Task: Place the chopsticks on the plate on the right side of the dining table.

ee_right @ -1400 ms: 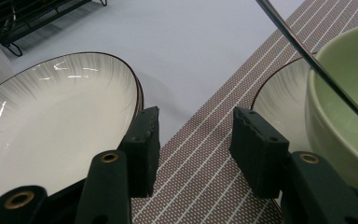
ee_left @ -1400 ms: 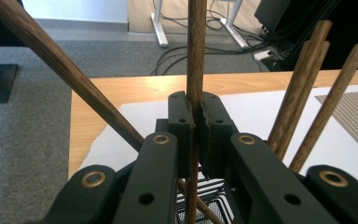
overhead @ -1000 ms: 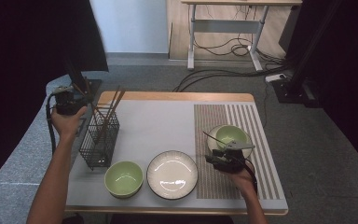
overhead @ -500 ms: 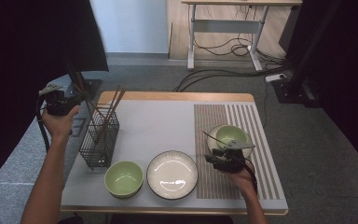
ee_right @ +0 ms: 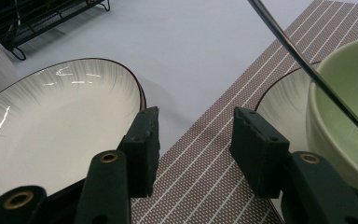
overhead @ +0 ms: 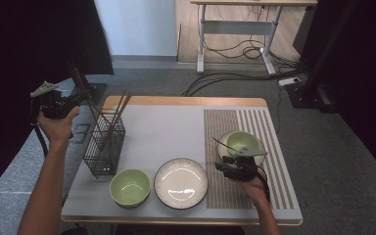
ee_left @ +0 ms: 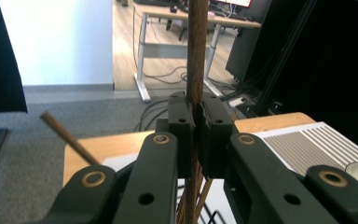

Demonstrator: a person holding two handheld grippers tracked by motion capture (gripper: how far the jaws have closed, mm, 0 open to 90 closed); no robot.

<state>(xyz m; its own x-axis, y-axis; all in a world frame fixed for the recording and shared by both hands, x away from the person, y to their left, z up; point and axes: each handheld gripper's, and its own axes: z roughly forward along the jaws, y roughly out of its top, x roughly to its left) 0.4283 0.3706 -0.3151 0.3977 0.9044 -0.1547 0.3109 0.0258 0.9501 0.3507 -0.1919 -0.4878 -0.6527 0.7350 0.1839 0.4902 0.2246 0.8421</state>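
The left gripper (ee_left: 196, 135) has its jaws pressed together on a brown chopstick (ee_left: 196, 56), which runs straight up between them. In the high view that gripper (overhead: 58, 104) is held off the table's left edge near the far left corner, above the black wire basket (overhead: 105, 145), and the chopstick (overhead: 81, 84) looks lifted mostly out of the basket. So the pick looks done, and what is left, as I judge it, is to carry the chopstick across and lay it down by the dishes.

More chopsticks (overhead: 119, 108) lean in the basket, one (ee_left: 67, 138) slanting close beside the gripped one; they could snag as it comes away.

The right gripper (ee_right: 193, 140) has its jaws spread with nothing between them, resting low over the striped mat (ee_right: 205, 154) near the table's right edge. Beside it sit a white plate (overhead: 181, 182) near the front edge, a green bowl (overhead: 129, 187) to its left, and another green bowl (overhead: 243, 142) on a small plate on the mat. A thin dark rod (ee_right: 307, 70) slants across the rim of that bowl; I cannot tell what it is
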